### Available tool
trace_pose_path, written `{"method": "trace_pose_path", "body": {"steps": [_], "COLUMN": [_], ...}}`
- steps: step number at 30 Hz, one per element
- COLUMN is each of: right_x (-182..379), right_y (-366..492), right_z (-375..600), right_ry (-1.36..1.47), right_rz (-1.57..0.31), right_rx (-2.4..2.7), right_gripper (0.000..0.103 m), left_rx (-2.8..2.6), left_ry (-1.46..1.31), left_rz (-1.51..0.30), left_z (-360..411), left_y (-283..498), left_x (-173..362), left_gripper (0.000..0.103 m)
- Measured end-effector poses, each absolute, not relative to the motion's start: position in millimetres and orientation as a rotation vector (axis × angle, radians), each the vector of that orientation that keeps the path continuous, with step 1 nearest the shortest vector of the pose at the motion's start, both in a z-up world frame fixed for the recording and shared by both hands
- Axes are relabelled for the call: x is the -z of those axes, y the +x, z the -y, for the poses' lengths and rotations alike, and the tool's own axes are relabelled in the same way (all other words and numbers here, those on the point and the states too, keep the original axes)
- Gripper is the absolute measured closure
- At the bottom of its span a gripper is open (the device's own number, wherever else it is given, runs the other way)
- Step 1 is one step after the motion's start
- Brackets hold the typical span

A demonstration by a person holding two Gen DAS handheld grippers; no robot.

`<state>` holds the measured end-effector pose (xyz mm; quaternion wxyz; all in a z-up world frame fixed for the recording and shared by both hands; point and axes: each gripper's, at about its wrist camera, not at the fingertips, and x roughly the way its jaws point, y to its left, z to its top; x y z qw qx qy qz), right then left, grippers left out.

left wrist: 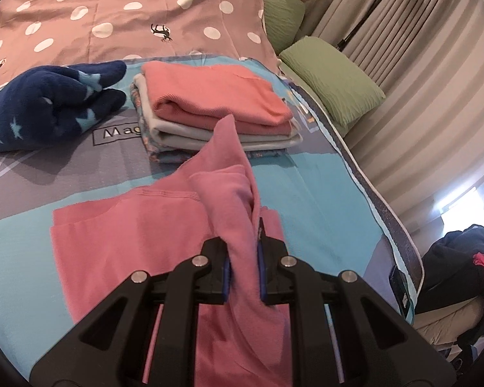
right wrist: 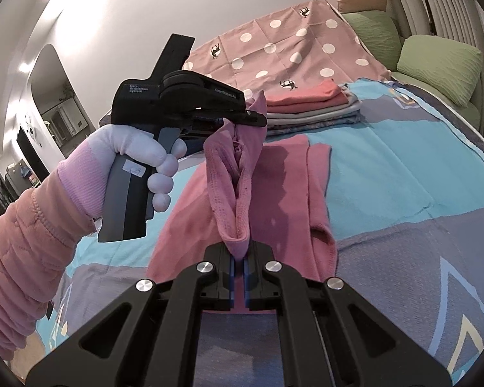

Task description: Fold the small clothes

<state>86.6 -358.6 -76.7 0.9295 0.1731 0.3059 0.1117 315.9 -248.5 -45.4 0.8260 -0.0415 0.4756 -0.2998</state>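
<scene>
A pink garment (left wrist: 138, 225) lies partly spread on the blue and grey bedspread (left wrist: 322, 187). My left gripper (left wrist: 243, 258) is shut on a bunched fold of it, and the cloth rises in a ridge ahead of the jaws. In the right wrist view my right gripper (right wrist: 239, 258) is shut on another corner of the pink garment (right wrist: 242, 193). The lifted edge stretches from there up to the left gripper (right wrist: 242, 119), held by a gloved hand (right wrist: 138, 154). The rest of the garment lies flat beneath.
A stack of folded clothes (left wrist: 216, 109) with a coral piece on top sits further up the bed. A navy star-print garment (left wrist: 48, 103) lies crumpled to its left. Green pillows (left wrist: 332, 77) line the right edge, beside curtains. A dotted pink cover (left wrist: 129, 9) lies beyond.
</scene>
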Motion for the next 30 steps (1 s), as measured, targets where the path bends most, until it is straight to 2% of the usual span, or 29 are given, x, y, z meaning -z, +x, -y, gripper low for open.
{"method": "trace_pose_path", "body": {"steps": [17,19,21,25,30], "right_x": [106,110,117,126,129], "right_y": [87,87,88,87,84], "right_z": [384,385,386,390,392], "right_ry": [0.488,0.486,0.495,0.521,0.516], "right_rz": [-0.711,-0.722,-0.754,-0.782,-0.784], "right_rx": [-0.234,-0.23,-0.223,-0.214,-0.199], "right_gripper": [0.099,0.099,0.099,0.097,0.095], "left_rx": [0.594,0.585,0.6,0.634,0.615], "left_ry": [0.03,0.029,0.017,0.041,0.117], "left_rz": [-1.08,-1.083,-1.071,-0.982,-0.888], "left_z": [295,300,304,304,278], "left_y": [317,318,317,304,280], "left_x": [78,80,77,58,35], "left_gripper": [0.089,0.078,0.073,0.052,0.042]}}
